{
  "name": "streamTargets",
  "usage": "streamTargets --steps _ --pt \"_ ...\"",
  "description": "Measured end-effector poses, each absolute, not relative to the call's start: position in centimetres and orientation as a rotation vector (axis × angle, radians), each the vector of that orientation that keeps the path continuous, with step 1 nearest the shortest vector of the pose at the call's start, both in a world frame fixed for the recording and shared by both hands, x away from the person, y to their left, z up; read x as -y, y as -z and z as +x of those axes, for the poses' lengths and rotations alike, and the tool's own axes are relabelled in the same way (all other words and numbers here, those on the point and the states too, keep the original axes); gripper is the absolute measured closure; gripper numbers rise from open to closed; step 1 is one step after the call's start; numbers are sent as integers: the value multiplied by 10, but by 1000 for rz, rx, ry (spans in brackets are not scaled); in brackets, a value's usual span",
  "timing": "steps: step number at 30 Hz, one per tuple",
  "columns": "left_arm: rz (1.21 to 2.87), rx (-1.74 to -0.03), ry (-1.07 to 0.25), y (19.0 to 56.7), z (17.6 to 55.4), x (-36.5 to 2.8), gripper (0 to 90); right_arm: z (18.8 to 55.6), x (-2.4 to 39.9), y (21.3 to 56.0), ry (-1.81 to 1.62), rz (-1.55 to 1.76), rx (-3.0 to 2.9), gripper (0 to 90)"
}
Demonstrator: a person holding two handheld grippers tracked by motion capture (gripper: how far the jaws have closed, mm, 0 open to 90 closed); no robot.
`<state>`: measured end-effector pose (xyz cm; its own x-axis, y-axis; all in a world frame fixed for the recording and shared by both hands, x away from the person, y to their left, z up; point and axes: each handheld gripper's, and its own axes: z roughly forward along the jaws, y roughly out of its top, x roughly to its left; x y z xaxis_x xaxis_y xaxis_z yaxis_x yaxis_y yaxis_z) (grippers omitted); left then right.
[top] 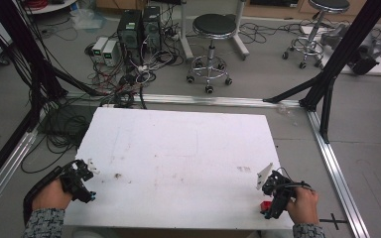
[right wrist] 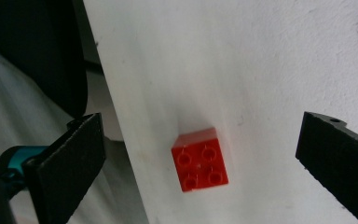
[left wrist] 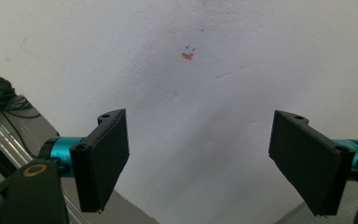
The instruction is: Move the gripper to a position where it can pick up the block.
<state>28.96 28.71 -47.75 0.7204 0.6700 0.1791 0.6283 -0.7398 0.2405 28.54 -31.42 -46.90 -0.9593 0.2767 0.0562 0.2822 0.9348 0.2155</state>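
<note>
A small red four-stud brick (right wrist: 199, 159) lies on the white table (top: 178, 153) near its front right edge; in the high view the red brick (top: 266, 205) peeks out just left of the right hand. My right gripper (right wrist: 200, 163) hangs over it, jaws wide open on either side, not touching it. My left gripper (left wrist: 200, 163) is open above bare white table near the front left corner, with nothing between its jaws. In the high view the left gripper (top: 82, 181) sits at the table's left edge and the right gripper (top: 273, 196) at the front right.
A small orange and blue mark (left wrist: 187, 55) is on the table ahead of the left gripper. Faint smudges (top: 117, 175) dot the board. Beyond the table stand a stool (top: 213, 29), computer boxes (top: 138, 27), tangled cables (top: 124, 79) and black frame posts (top: 327, 84).
</note>
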Motion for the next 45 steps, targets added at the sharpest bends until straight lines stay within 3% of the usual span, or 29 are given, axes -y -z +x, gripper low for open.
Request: streamTargets --steps 23,45 --pt "2765 -1046 -385 477 290 -287 204 283 323 498 154 -96 3109 9" --pt "2761 -1052 -391 478 290 -286 206 286 315 522 13 -1 3100 8"
